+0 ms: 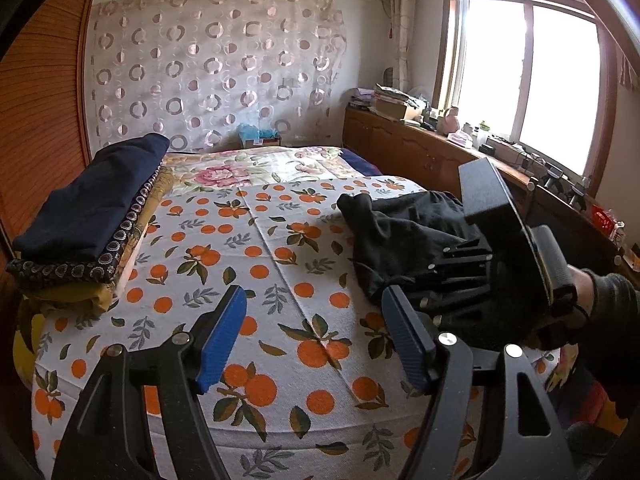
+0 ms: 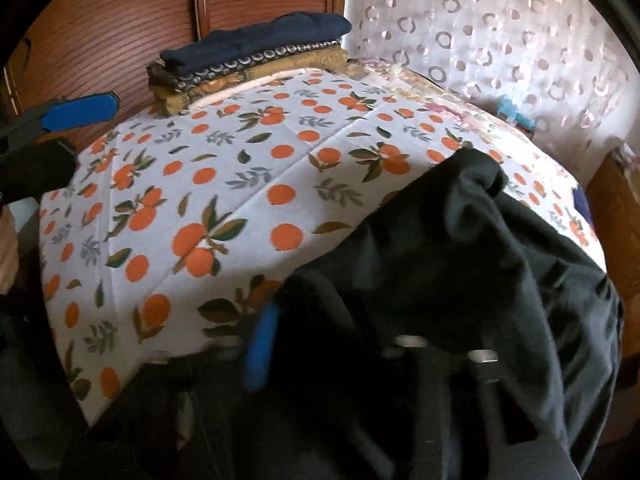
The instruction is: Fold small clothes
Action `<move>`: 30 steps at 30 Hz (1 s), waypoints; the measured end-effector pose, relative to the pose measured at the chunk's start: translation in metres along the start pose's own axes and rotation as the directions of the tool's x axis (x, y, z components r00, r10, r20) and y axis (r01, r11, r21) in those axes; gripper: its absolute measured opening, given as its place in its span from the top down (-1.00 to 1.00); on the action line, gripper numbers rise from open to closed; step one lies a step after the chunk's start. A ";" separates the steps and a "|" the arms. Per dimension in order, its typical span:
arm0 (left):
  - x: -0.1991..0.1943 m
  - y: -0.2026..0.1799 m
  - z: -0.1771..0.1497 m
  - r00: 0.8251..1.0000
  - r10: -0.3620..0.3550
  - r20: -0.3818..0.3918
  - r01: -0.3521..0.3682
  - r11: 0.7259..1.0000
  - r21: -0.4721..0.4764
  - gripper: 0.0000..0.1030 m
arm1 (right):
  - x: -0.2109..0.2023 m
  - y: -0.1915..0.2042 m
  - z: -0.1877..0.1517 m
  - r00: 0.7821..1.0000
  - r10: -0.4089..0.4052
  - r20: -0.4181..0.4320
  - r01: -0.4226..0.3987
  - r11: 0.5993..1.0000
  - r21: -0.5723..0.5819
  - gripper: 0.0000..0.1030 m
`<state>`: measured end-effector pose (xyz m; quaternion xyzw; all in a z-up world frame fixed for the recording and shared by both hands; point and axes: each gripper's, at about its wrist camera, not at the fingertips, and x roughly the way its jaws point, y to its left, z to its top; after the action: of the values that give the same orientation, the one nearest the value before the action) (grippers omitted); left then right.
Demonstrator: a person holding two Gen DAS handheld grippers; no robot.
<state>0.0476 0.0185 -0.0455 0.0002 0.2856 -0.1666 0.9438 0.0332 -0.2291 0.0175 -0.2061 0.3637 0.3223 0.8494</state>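
Black garment (image 1: 404,232) bunched at bedspread's (image 1: 280,248) right edge.

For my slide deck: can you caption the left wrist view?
Left gripper, jaws open, above an orange-print bedspread; right gripper at a black garment; folded clothes stack behind.

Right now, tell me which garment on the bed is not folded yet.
The black garment, lying crumpled by the right tool. The others sit flat in the folded stack at the far left edge, with the navy piece on top.
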 end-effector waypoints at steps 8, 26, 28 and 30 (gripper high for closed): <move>0.006 -0.009 -0.002 1.000 -0.013 -0.015 0.013 1.000 0.012 -0.39 | -0.048 -0.015 0.028 0.988 -0.090 0.129 0.089 0.996 0.007 0.78; 0.015 -0.017 -0.004 0.998 -0.035 -0.051 0.036 0.999 0.025 -0.40 | -0.012 -0.189 0.021 0.813 -0.572 -0.108 0.575 0.762 0.299 0.60; 0.018 -0.019 -0.005 0.997 -0.040 -0.059 0.042 0.999 0.028 -0.40 | -0.015 -0.187 0.016 0.832 -0.546 -0.095 0.543 0.768 0.340 0.33; 0.020 -0.022 -0.005 0.997 -0.049 -0.063 0.051 0.998 0.031 -0.40 | -0.021 -0.184 0.010 0.844 -0.531 -0.077 0.521 0.777 0.353 0.25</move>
<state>0.0539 -0.0081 -0.0580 0.0134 0.3118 -0.1946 0.9299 0.1557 -0.3618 0.0610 -0.1356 0.3331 0.0030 0.9331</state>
